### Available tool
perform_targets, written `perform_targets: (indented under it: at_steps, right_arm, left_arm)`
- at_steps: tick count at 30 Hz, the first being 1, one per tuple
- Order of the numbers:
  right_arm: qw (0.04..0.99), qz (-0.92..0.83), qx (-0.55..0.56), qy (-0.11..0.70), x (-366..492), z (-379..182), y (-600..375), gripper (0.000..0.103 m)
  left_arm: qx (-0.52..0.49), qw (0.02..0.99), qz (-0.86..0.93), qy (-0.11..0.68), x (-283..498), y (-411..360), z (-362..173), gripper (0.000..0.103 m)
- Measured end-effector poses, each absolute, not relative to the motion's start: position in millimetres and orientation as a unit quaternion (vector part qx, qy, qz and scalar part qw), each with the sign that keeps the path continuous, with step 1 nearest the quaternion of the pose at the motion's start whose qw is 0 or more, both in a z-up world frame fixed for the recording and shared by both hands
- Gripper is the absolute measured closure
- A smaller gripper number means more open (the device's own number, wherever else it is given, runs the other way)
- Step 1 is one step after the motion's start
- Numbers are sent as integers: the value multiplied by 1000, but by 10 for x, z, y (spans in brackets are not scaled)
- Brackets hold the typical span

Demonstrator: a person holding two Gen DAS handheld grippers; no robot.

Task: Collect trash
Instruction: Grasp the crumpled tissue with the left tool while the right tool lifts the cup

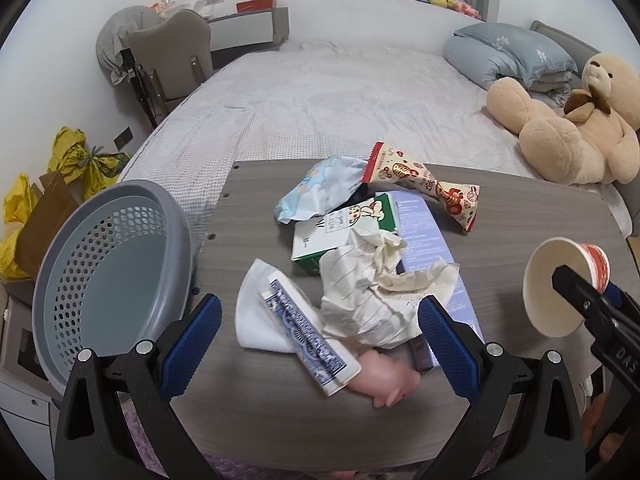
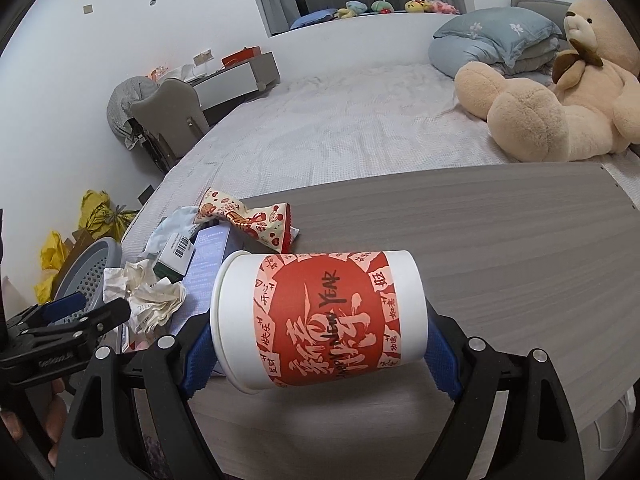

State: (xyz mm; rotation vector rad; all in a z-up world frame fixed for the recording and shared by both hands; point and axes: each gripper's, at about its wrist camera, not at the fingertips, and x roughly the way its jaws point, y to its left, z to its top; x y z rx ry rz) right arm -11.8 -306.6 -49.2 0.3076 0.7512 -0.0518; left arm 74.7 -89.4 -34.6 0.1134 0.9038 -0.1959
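The right gripper (image 2: 320, 356) is clamped end to end on a white paper cup with a red printed band (image 2: 320, 320), one blue pad at the rim and the other at the base, so the cup lies sideways between the jaws and clear of the grey wood-grain table (image 2: 500, 260) under it. The left gripper (image 1: 320, 344) hangs with its jaws wide apart and nothing between them; directly ahead of it, on the table, sit a crumpled ball of lined cream paper (image 1: 376, 292) and a folded white sheet with a blue patterned strip (image 1: 288, 320). The grey perforated plastic basket (image 1: 108, 268) is off to the left gripper's left, past the table edge, tilted with its mouth facing the table.

The step in hand looks like carrying the cup to that basket. Since the basket lies far to the right gripper's left, beyond the pile and the other tool, the cup would best travel high over the litter. A paper cup held along its length buckles easily, so the squeeze should stay light. Release is best made only once the cup is well inside the basket's rim, open end leading. The left gripper could meanwhile drop onto the crumpled paper.
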Motion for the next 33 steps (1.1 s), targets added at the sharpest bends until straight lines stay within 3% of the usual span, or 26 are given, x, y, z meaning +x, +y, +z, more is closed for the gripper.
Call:
perform_targets:
  at_steps: [8, 14, 19, 20, 21, 33]
  right_arm:
    - [913, -20, 162, 375, -117, -610, -3125, 22]
    - [913, -21, 163, 373, -127, -621, -3141, 22]
    - [912, -22, 165, 374, -132, -631, -3154, 22]
    - [912, -22, 166, 374, -135, -630, -3155, 22]
    - [912, -22, 166, 374, -137, -624, -3151, 22]
    - [913, -22, 159, 375, -144, -565, -3072, 22]
  left_arm:
    - [52, 894, -111, 431, 825, -1063, -392, 11]
    - [53, 883, -127, 449, 850, -1114, -465, 49]
    - [58, 885, -133, 442, 818, -1134, -428, 59]
    - [58, 886, -134, 440, 811, -1125, -410, 70]
    - [57, 886, -136, 440, 810, -1123, -399, 74]
    - [47, 893, -146, 423, 713, -979, -224, 80]
